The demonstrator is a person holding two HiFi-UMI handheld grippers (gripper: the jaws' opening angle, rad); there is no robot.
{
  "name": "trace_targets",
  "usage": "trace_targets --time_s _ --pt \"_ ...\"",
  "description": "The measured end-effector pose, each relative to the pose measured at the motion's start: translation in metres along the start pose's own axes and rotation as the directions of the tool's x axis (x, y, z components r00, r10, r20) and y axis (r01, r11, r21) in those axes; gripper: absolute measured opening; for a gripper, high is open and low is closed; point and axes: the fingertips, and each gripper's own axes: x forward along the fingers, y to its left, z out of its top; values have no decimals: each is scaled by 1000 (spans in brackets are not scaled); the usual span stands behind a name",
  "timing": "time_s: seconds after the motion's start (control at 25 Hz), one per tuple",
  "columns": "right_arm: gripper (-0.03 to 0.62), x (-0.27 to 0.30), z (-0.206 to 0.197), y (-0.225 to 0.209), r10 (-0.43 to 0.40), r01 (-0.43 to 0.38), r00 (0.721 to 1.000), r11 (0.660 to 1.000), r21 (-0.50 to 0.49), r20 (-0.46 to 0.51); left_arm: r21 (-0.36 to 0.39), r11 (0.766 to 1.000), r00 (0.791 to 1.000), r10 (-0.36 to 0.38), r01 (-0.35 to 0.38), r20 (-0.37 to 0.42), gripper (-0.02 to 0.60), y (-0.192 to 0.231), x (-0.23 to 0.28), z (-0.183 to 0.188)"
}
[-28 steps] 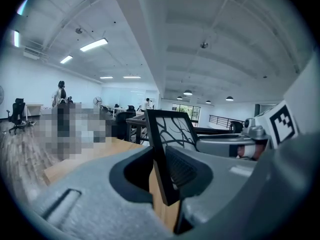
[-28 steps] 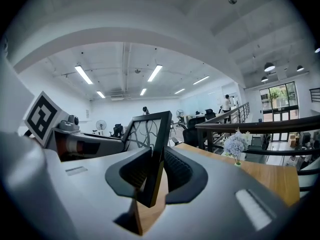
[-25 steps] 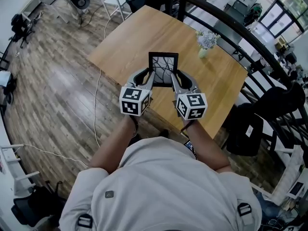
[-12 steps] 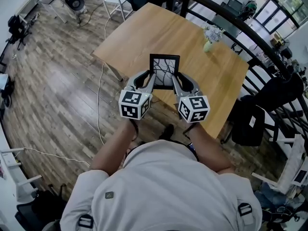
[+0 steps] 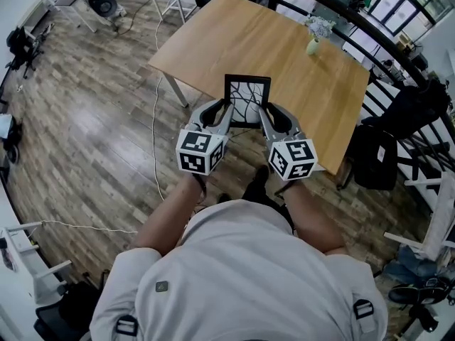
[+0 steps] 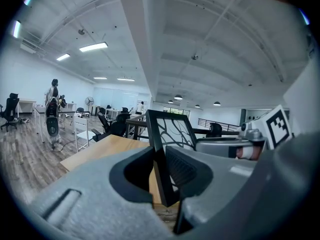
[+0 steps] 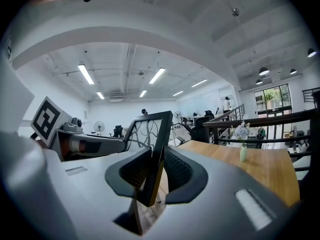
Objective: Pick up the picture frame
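The picture frame (image 5: 247,98) is black with a white branch pattern and stands upright in the air, over the near edge of the wooden table (image 5: 234,41). My left gripper (image 5: 225,111) is shut on its left edge and my right gripper (image 5: 263,112) on its right edge. In the left gripper view the frame (image 6: 172,131) rises from between the jaws of the left gripper (image 6: 161,166), whose pads press its border. In the right gripper view the frame (image 7: 150,129) is clamped the same way in the right gripper (image 7: 156,170).
A small vase of flowers (image 5: 315,38) stands at the table's far side. A dark railing (image 5: 370,30) runs behind the table, and a black chair (image 5: 373,155) is at its right. A cable (image 5: 153,119) lies on the plank floor at the left.
Both grippers have carried the frame back from the table toward the person's body. The table and vase have slid up and away in the head view. Both grips are unchanged.
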Motion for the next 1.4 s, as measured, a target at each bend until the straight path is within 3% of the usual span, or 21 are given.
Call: trace_targets --time_s 0.4,1.4 --pt "92 -51 -41 59 -32 33 999 999 19 -11 1 998 998 -59 59 -18 81 -18 -69 -45" --pt "91 -63 -47 68 -43 43 999 999 25 -12 -22 997 997 -71 71 -19 78 -21 -79 -53"
